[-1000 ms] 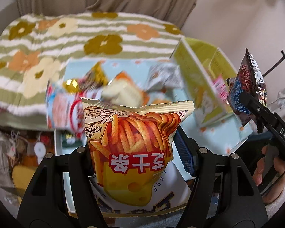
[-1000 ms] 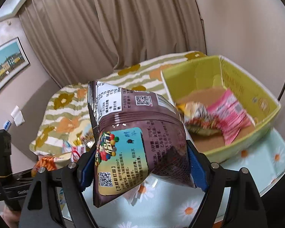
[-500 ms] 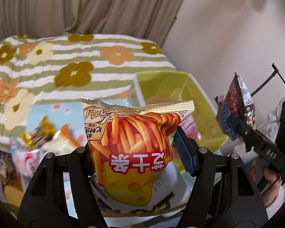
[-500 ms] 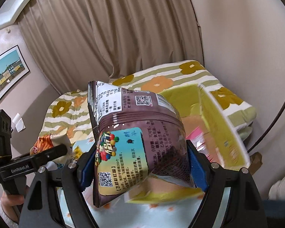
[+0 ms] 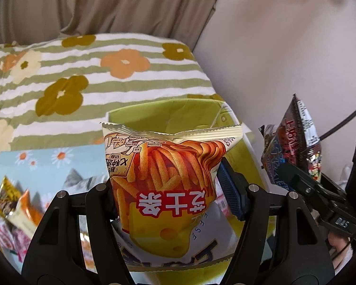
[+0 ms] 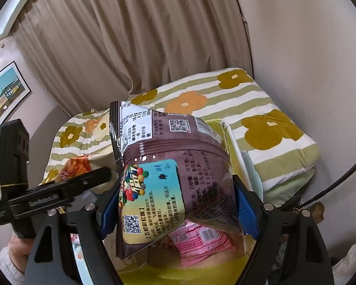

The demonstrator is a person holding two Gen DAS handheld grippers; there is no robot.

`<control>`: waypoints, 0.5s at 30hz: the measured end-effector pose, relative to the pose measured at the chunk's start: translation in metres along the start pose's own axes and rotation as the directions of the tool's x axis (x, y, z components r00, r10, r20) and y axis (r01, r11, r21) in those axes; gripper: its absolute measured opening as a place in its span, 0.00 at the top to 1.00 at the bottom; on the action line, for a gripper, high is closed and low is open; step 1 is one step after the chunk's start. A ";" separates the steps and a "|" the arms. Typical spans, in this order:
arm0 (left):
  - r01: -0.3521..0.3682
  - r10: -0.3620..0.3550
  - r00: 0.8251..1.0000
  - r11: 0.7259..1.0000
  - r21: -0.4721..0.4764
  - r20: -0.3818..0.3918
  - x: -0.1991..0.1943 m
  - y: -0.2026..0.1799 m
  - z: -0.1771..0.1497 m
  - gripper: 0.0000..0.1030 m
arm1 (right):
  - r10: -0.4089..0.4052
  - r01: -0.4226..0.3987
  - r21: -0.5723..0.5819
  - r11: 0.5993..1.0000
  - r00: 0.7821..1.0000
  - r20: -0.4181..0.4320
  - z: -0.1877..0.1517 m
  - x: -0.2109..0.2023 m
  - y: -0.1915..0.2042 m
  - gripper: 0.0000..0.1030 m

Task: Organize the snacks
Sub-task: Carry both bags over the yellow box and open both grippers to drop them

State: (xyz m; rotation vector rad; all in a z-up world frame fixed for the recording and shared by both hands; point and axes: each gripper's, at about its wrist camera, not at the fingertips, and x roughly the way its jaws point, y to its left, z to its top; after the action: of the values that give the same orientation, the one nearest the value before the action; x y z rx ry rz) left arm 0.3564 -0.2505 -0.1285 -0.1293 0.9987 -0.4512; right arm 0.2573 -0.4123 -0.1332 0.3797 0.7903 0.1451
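A: Left gripper [image 5: 173, 190] is pinching the orange cheese-stick bag [image 5: 168, 173] upright between its pads, right over the yellow-green box [image 5: 178, 111].

B: Right gripper [image 6: 175, 211] is clamped on the crinkly brown candy bag [image 6: 168, 173] above that box too; glossy pink packets [image 6: 201, 242] lie inside, near its front wall.

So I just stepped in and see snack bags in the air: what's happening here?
A person is sorting snacks with a handheld gripper in each hand. The left gripper is clamped on an orange cheese-stick bag, and the right gripper is clamped on a brown chocolate-candy bag. Both bags hang over the yellow-green cardboard box, where a pink packet already lies. More snacks wait on the daisy-print tablecloth beside the box.
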 end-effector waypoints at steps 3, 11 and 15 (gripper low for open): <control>0.002 -0.002 0.999 1.000 0.008 -0.033 0.024 0.001 0.008 0.38 | -0.011 0.011 0.013 1.000 1.000 -0.014 0.006 0.011 -0.008 0.23; -0.052 0.059 0.996 0.993 0.105 -0.066 0.058 -0.004 0.022 0.01 | -0.030 0.033 0.058 0.998 0.998 -0.061 0.019 0.039 -0.021 0.23; -0.073 0.083 0.994 0.989 0.132 -0.067 0.054 0.004 0.022 0.01 | -0.039 0.044 0.060 0.997 0.996 -0.079 0.023 0.047 -0.023 0.22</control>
State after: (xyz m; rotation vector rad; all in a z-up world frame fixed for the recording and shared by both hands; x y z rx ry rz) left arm 0.4005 -0.2715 -0.1603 0.0428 1.0391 -0.4499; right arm 0.3064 -0.4277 -0.1585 0.4181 0.8802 0.0969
